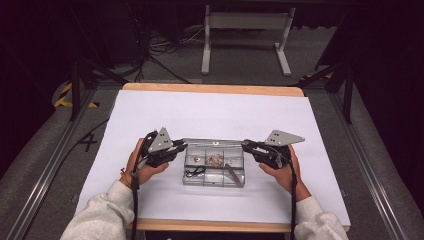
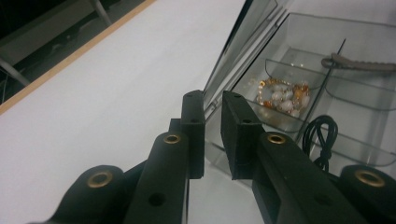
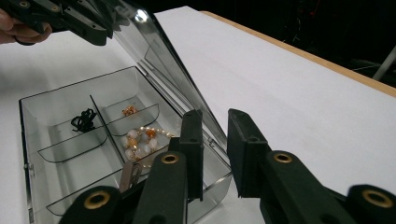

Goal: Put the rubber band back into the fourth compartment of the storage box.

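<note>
A clear plastic compartment box (image 1: 239, 176) lies on the white table (image 1: 210, 112), its hinged lid (image 1: 215, 141) raised. My left gripper (image 1: 181, 145) is shut on the lid's left end, the thin edge (image 2: 211, 103) running between its jaws (image 2: 212, 95). My right gripper (image 1: 246, 145) is shut on the lid's right end (image 3: 205, 123), jaws (image 3: 215, 114) narrowly apart around it. The right gripper view also shows the left gripper (image 3: 100, 28) on the lid's far upper corner. Inside lie a bead bracelet (image 2: 282, 95), a black hair tie (image 2: 320, 135), a brown hair clip (image 2: 359, 64) and a small orange piece (image 3: 129, 110).
White paper covers the tabletop, with a wooden edge (image 1: 212, 89) at the far side. Beyond it stand a white table frame (image 1: 245, 37) and cables on a grey floor. Metal rails (image 1: 47, 172) run along both sides.
</note>
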Motion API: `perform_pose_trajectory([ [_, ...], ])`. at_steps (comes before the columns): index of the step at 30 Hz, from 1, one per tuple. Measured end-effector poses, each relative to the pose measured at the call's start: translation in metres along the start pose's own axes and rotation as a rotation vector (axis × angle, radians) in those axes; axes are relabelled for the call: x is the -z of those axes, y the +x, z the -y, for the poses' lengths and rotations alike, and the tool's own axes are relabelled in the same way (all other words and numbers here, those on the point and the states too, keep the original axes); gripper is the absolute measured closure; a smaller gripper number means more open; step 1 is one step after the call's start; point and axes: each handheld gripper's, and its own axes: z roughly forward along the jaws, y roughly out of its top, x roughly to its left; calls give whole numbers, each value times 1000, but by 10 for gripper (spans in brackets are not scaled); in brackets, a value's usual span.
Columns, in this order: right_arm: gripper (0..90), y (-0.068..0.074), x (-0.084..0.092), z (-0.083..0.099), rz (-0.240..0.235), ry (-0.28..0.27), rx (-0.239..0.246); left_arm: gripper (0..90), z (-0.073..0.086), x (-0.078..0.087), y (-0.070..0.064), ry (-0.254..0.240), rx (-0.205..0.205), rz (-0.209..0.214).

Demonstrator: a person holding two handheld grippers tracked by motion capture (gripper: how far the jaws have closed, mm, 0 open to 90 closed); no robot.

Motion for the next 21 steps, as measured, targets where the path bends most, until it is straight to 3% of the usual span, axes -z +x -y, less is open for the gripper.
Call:
perform_pose_trajectory([
  [10, 770, 0, 0, 0, 2, 0, -1, 808, 7, 7, -5, 34, -2, 22],
  [14, 764, 1, 0, 0, 2, 4, -5, 835, 7, 7, -7, 10, 16, 52],
  [18, 759, 2, -1, 1, 10, 13, 3, 847, 7, 3, -6, -18, 59, 83],
  [21, 755, 2, -1, 1, 5, 12, -3, 850, 7, 1, -8, -16, 59, 86],
])
